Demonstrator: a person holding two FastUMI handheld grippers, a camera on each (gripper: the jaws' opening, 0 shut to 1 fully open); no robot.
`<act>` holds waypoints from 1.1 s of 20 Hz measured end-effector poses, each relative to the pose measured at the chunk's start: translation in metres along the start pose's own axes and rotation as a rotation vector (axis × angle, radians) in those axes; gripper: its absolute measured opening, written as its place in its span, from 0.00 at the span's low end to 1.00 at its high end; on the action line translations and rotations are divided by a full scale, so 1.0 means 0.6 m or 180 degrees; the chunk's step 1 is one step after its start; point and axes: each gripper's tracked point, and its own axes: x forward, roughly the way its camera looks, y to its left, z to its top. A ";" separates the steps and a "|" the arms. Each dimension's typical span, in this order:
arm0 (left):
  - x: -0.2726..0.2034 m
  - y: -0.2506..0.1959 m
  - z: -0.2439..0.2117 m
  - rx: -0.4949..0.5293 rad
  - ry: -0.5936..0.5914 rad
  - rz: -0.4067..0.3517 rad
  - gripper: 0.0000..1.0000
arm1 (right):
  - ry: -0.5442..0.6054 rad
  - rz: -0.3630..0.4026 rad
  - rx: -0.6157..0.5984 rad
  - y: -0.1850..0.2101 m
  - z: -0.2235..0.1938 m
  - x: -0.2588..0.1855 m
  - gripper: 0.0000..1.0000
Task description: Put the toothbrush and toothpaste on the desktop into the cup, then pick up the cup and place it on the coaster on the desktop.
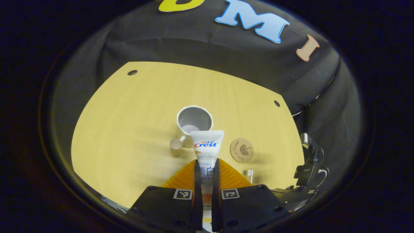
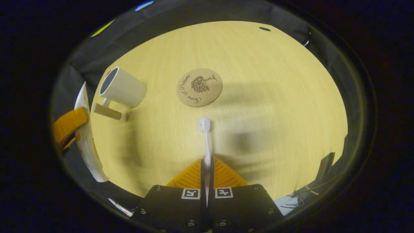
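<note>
Left gripper [image 1: 206, 168] clamped on toothpaste [image 1: 207, 147], raised above desktop [image 1: 129, 129] before cup [image 1: 195, 119]; right gripper [image 2: 207, 170] clamped on toothbrush [image 2: 206, 142], bristles toward coaster [image 2: 199, 87]; right gripper view shows cup's side, handle.

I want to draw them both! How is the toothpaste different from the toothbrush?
The toothpaste tube is wide and flat with printing on it; the toothbrush is thin, plain white, with bristles at its far end. The left gripper pinches the tube, while the right gripper pinches the brush's handle. The tube points toward the white cup; the brush points toward the round coaster. Both are held above the wooden desktop, outside the cup.
</note>
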 end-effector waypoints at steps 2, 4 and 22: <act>0.011 0.001 0.038 0.0057 -0.0109 0.0002 0.18 | -0.0020 0.0022 0.0015 0.004 0.001 -0.001 0.02; 0.026 0.005 0.077 0.0110 -0.0200 0.0001 0.17 | -0.0040 0.0037 0.0021 0.006 0.001 -0.009 0.02; 0.181 0.002 0.264 0.0563 -0.0707 -0.0065 0.18 | -0.0429 -0.0015 0.0562 -0.037 0.045 -0.087 0.02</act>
